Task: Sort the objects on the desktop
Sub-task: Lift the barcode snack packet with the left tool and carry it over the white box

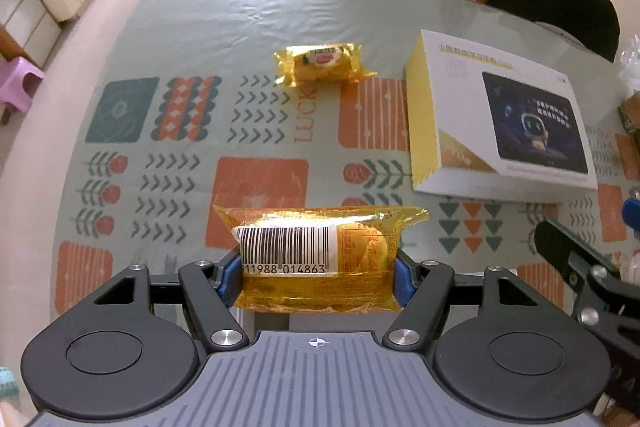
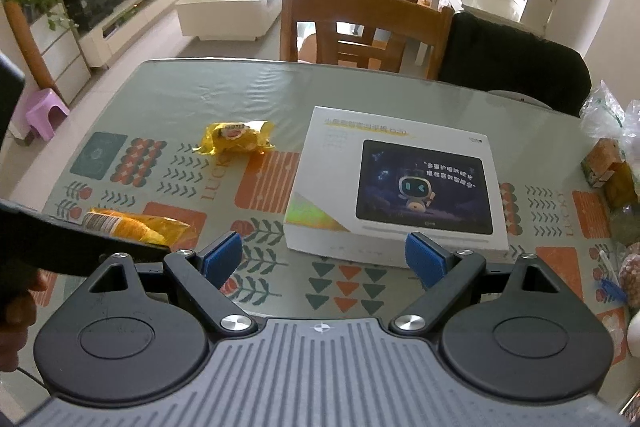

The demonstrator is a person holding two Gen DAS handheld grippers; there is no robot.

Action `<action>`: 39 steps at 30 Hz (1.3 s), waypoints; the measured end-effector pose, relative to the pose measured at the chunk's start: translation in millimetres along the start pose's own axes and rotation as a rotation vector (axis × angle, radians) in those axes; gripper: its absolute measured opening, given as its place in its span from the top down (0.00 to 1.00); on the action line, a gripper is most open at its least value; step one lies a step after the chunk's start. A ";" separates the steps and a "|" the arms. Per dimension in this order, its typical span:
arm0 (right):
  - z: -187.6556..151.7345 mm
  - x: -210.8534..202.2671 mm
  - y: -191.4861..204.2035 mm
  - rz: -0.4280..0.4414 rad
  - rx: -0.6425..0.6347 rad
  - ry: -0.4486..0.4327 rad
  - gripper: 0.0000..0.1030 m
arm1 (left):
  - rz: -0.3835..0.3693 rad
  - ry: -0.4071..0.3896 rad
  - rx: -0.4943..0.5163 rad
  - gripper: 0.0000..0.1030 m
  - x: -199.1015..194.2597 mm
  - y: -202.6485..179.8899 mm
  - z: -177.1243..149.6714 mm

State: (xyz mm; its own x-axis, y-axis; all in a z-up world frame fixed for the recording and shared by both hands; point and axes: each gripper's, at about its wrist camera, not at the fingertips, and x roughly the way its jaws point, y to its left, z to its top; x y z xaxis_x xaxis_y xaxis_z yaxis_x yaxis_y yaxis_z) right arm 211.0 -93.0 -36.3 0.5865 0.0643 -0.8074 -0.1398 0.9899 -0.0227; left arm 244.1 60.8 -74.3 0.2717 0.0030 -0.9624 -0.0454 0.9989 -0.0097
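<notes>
We've got the left gripper (image 1: 318, 277) clamped on a yellow snack packet (image 1: 320, 259), barcode side up, blue pads (image 1: 228, 277) pressing its two short ends near the middle of the table's near edge. The wrapper looks soft and slippery, so we'd keep the squeeze steady and carry it level, not tilting, or it may slide out. A second yellow snack packet (image 1: 322, 65) lies farther off on the patterned tablecloth (image 1: 120, 39), so setting ours just beside it looks like the sensible grouping. To the right sits the white tablet box (image 2: 396, 183), well apart from both packets. Our right gripper (image 2: 324, 259) hangs with fingers spread wide and nothing between them, pointed at the box's near edge; we'd keep it out of the left's path
</notes>
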 end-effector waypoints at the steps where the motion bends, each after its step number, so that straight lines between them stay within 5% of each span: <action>1: -3.6 -2.4 -1.0 0.003 0.001 -0.001 0.00 | 0.004 0.001 -0.002 0.35 -2.0 -0.8 -5.5; 14: -57.4 -25.2 -18.7 0.062 -0.001 0.025 0.00 | 0.051 0.051 -0.041 0.34 -18.4 -20.1 -89.7; 27: -95.0 -54.7 -26.2 0.111 0.025 0.045 0.00 | 0.065 0.019 -0.080 0.34 -51.1 -27.8 -149.4; 39: -132.0 -87.8 -8.6 0.024 0.061 0.047 0.00 | 0.022 0.020 -0.030 0.34 -67.0 -10.8 -194.4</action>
State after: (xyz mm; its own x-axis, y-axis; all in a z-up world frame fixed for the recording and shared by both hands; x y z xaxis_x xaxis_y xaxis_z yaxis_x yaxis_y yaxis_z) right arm 55.4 -123.9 -43.0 0.5454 0.0831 -0.8341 -0.1037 0.9941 0.0312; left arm 39.4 40.8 -62.5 0.2513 0.0235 -0.9676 -0.0797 0.9968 0.0035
